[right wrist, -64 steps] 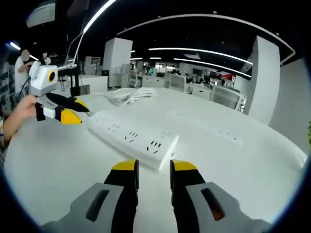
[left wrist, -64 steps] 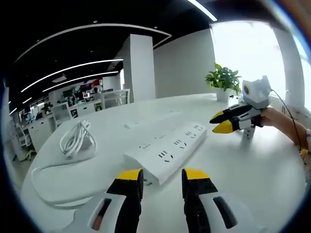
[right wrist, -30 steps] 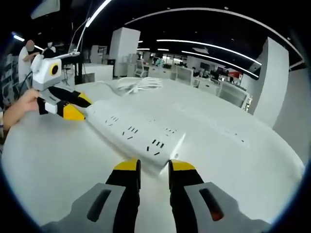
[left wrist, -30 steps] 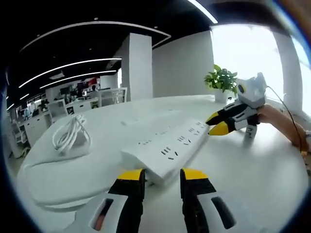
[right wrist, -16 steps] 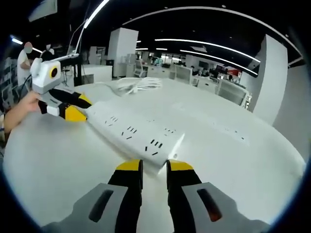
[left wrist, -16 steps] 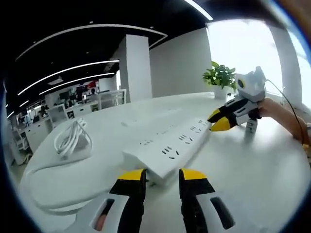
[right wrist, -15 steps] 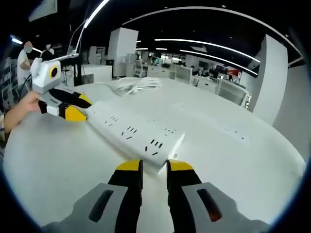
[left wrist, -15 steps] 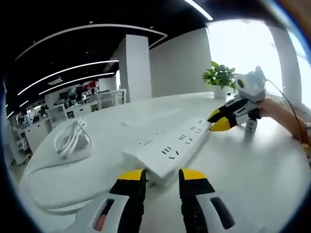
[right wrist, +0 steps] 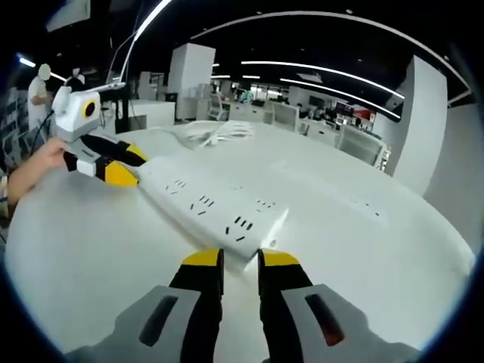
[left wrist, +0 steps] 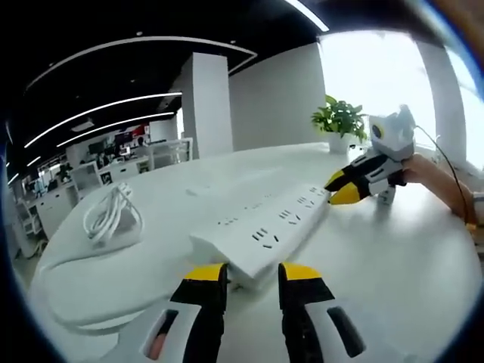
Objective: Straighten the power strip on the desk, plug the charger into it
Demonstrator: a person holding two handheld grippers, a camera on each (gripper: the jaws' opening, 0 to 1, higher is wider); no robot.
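Note:
A long white power strip (left wrist: 261,227) lies slantwise on the white desk (left wrist: 393,280). The narrow jaws of my left gripper (left wrist: 252,274) pinch its near corner, where its cord (left wrist: 57,265) leaves. My right gripper (left wrist: 339,190) holds the far end. In the right gripper view the strip (right wrist: 208,208) runs away to the left. My right gripper (right wrist: 240,261) has its jaws close together on the near corner, and my left gripper (right wrist: 125,166) is on the far end. A small white charger (left wrist: 387,198) stands on the desk just behind the right gripper.
A coiled white cable (left wrist: 113,218) lies at the left, also visible at the back (right wrist: 219,130). A potted plant (left wrist: 340,121) stands at the far edge. Hands (left wrist: 439,178) (right wrist: 38,162) hold the grippers. Office desks and a person (right wrist: 41,91) are in the background.
Both grippers came up to the strip's ends and their jaws narrowed a little. The strip has turned slightly. Almost nothing differs over the last half second.

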